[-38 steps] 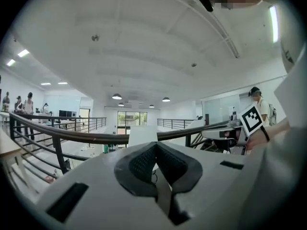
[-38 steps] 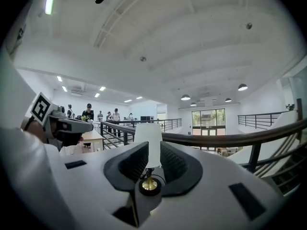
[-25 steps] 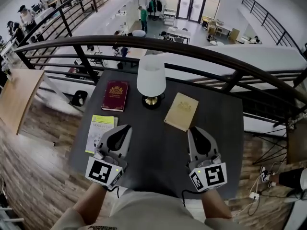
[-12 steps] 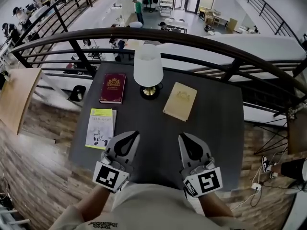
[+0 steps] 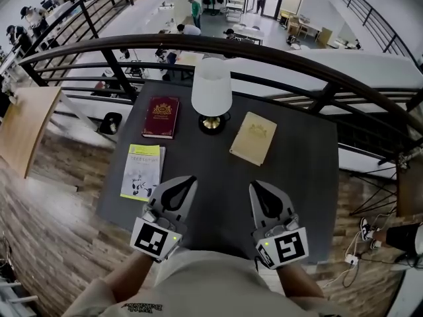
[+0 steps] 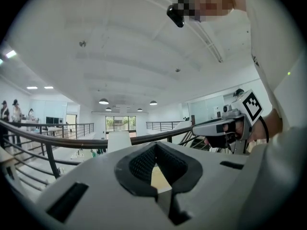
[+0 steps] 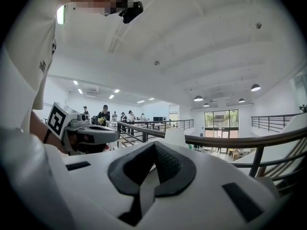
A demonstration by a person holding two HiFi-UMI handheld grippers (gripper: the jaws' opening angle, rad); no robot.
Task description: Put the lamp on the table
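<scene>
right hand-held gripper (image 5: 258, 187) — newly closed, empty

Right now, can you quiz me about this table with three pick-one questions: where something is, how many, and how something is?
1. Where is the lamp?
A. on the floor
B. on the table, between the red book and the tan book
C. in a gripper

2. How many books, counting the booklet, lie on the table?
A. one
B. three
C. five

3. How are the jaws of the right gripper?
A. shut and empty
B. wide open
C. holding the lamp

Answers: B, the lamp stands with a book at each side; B, red, tan and yellow-green; A, the jaws meet with nothing between.
</scene>
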